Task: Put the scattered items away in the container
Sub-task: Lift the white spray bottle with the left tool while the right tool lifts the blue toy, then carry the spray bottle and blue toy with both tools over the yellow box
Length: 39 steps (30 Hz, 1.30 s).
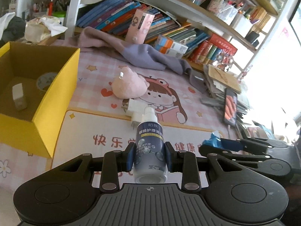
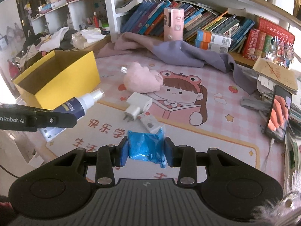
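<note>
My left gripper [image 1: 150, 155] is shut on a dark blue spray bottle [image 1: 150, 141] with a white nozzle, held above the mat. The bottle [image 2: 80, 105] also shows at the left of the right wrist view. My right gripper [image 2: 146, 148] is shut on a crumpled blue plastic packet [image 2: 145, 146], which also shows at the right of the left wrist view as the blue packet [image 1: 214, 141]. The yellow box [image 1: 54, 98] stands open at the left, with a white block [image 1: 18, 97] and a round item inside. A pink plush [image 2: 143, 80] and two white plug adapters [image 2: 138, 105] lie on the mat.
A purple-grey cloth [image 2: 178, 52] is draped at the back, before rows of books and a pink cylinder [image 2: 173, 24]. A phone [image 2: 279, 113] leans against stacked papers at the right. A small white perforated piece [image 2: 51, 132] lies under the left gripper's arm.
</note>
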Available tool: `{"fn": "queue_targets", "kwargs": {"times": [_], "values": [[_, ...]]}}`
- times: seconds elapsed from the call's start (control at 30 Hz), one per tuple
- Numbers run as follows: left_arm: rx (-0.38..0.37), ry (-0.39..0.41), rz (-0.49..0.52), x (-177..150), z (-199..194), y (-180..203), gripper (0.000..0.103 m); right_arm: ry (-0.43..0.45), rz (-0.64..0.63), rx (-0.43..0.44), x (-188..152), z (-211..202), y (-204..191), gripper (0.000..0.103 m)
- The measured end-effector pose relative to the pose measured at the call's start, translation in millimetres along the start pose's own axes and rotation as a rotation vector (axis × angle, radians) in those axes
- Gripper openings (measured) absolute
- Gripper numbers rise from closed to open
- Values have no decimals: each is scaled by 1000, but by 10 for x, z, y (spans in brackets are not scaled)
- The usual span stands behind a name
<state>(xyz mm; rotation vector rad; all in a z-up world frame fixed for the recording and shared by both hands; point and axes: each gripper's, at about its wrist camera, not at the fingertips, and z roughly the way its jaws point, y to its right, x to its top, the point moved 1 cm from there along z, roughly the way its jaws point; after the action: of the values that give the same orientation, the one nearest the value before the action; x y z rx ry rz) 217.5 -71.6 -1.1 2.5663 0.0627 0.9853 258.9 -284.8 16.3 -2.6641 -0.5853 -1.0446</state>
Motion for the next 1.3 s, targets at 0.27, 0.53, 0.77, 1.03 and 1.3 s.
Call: {"fn": "queue_targets", "kwargs": {"times": [0.27, 0.53, 0.77, 1.03, 1.3], "values": [[-32, 35, -5, -180, -389, -386, 31, 25, 26, -39, -87, -125, -506, 36], [-70, 31, -34, -530, -838, -812, 31, 7, -13, -51, -199, -169, -1219, 35], [-31, 55, -77, -770, -1264, -1288, 31, -14, -60, -5, -368, -178, -1912, 35], [-6, 71, -81, -983, -1681, -1585, 31, -16, -81, 60, -483, -240, -2524, 35], [-7, 92, -111, -1125, -1954, -1831, 31, -13, -117, 93, -532, -292, -2948, 35]]}}
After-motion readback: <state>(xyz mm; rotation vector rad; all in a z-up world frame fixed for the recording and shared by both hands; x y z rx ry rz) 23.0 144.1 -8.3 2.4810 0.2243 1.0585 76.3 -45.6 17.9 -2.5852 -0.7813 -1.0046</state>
